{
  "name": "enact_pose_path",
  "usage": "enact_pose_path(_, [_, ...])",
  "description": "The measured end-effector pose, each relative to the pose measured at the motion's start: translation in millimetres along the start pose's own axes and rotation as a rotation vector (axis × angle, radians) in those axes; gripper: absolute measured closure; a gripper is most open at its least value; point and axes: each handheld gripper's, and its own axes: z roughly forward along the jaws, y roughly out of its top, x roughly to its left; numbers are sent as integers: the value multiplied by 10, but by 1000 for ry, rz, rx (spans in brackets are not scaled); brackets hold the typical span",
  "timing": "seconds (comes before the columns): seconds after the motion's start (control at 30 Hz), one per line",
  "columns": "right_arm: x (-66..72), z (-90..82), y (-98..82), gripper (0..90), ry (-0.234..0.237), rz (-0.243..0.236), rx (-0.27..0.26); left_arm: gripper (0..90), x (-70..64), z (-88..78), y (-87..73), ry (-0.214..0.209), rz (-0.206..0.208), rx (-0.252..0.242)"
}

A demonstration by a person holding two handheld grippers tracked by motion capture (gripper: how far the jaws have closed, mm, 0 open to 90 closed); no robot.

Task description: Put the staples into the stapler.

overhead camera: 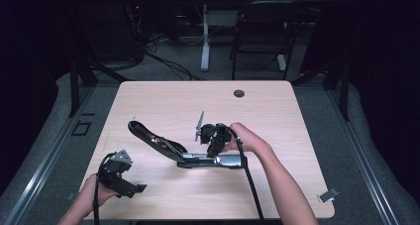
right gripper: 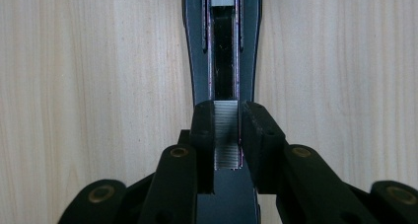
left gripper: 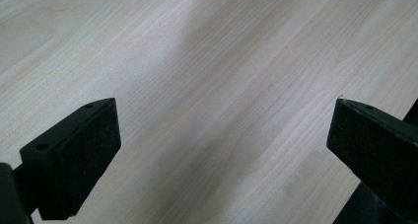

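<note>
Two grippers: the right gripper (right gripper: 226, 150) is clamped on a strip of staples (right gripper: 226, 135) over the opened stapler (overhead camera: 183, 153), the left gripper (left gripper: 224, 150) gapes above the table (left gripper: 197, 61).

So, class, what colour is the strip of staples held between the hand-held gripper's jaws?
Silvery grey metal strip of staples, clearest in the right gripper view.
</note>
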Motion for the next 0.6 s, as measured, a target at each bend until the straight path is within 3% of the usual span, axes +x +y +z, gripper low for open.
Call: enact_pose_path(0.6, [-18,-14,-34,738,6,14,-21,0,-2,-4,1,0,4,1])
